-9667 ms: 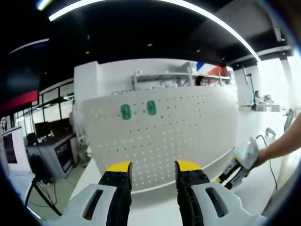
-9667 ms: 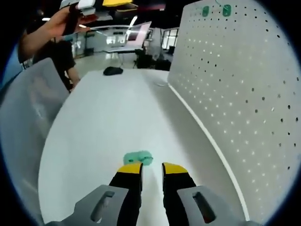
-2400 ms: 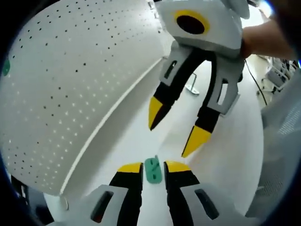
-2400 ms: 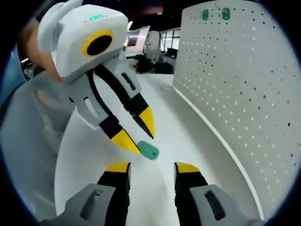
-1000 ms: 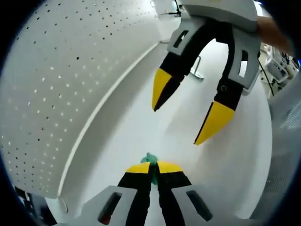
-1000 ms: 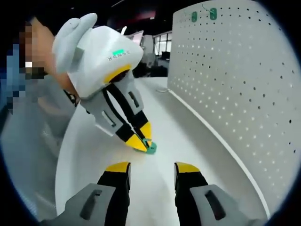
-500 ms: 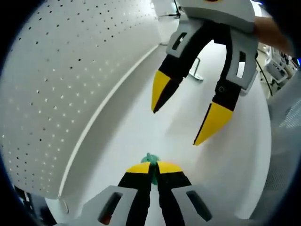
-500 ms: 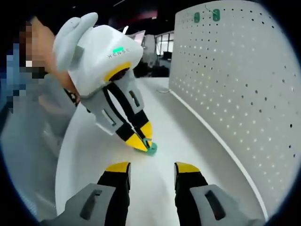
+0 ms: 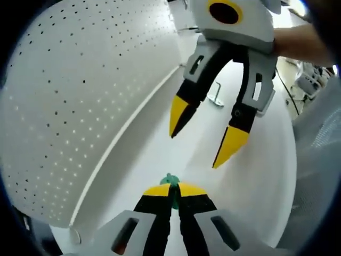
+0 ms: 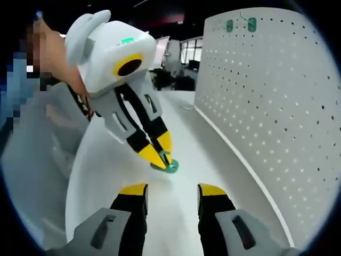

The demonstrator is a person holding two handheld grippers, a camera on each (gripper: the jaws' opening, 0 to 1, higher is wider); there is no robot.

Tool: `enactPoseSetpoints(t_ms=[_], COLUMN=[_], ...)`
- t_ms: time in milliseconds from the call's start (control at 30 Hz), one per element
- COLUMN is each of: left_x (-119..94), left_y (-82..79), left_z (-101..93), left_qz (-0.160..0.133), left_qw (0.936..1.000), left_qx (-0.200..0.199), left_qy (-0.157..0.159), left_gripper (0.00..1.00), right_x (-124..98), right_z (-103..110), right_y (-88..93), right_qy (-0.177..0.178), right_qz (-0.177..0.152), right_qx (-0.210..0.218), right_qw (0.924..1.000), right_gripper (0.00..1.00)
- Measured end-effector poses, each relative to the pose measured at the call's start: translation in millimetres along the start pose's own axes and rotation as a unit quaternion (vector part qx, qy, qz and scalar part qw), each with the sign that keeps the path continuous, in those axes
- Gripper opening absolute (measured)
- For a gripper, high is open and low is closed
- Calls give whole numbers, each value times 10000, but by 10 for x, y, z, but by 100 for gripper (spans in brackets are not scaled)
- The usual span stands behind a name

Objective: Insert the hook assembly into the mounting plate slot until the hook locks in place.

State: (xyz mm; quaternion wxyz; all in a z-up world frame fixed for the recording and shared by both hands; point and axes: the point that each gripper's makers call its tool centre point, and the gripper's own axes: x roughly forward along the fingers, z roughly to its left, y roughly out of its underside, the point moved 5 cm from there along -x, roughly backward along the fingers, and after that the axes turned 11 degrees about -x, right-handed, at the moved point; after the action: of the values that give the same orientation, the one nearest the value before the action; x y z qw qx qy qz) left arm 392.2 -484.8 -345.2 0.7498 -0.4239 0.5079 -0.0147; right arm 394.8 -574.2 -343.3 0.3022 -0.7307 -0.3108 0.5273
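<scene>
A small green hook (image 9: 169, 180) is pinched between my left gripper's (image 9: 170, 190) yellow tips, low over the white table. In the right gripper view the same hook (image 10: 169, 166) hangs from the left gripper (image 10: 158, 151), which slants down from the upper left and is shut on it. My right gripper (image 10: 172, 191) stands open just behind the hook, nothing between its fingers. In the left gripper view that right gripper (image 9: 202, 133) reaches in from above with jaws wide apart. The white perforated mounting plate (image 10: 266, 106) stands upright along the table, with two green hooks (image 10: 229, 25) near its top.
The mounting plate (image 9: 80, 96) curves along the left side of the left gripper view. A small metal bracket (image 9: 216, 100) lies on the table (image 9: 160, 144) farther off. A hand (image 9: 298, 42) holds the right gripper. Grey fabric (image 10: 32, 160) borders the table's left side.
Since 2.4 s ago my left gripper has shut on the green hook. In the last half second it has tilted and raised the hook slightly; the right gripper stays open.
</scene>
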Motion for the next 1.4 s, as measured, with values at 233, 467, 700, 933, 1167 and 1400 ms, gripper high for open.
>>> enactPoseSetpoints(t_ms=[233,467,700,933,1167,1400], left_x=[-238,-474,-657,-837,-962,-1101], left_y=[-86,-119,-135,-135,-117,-145], left_z=[4,-10,-33,-137,-265,-490], left_qz=[-388,-754,-1027,-1244,-1255,-1306], left_qw=[9991,9966,9937,9890,9836,9699], left_qx=[-166,-147,-138,148,483,852], left_qy=[67,290,418,782,1205,1869], left_gripper=[4,3,3,3,3,3], right_x=[-36,-104,-165,-224,-232,-243], right_z=[5,34,98,182,379,586], right_y=[-99,-296,-493,-676,-793,-848], right_qy=[-53,-153,-287,-526,-927,-1346], right_qz=[-45,-146,-225,-406,-520,-578], right_qx=[-83,-289,-557,-676,-932,-1208], right_qw=[9999,9994,9978,9955,9900,9818], right_gripper=[36,36,36,36,35,34])
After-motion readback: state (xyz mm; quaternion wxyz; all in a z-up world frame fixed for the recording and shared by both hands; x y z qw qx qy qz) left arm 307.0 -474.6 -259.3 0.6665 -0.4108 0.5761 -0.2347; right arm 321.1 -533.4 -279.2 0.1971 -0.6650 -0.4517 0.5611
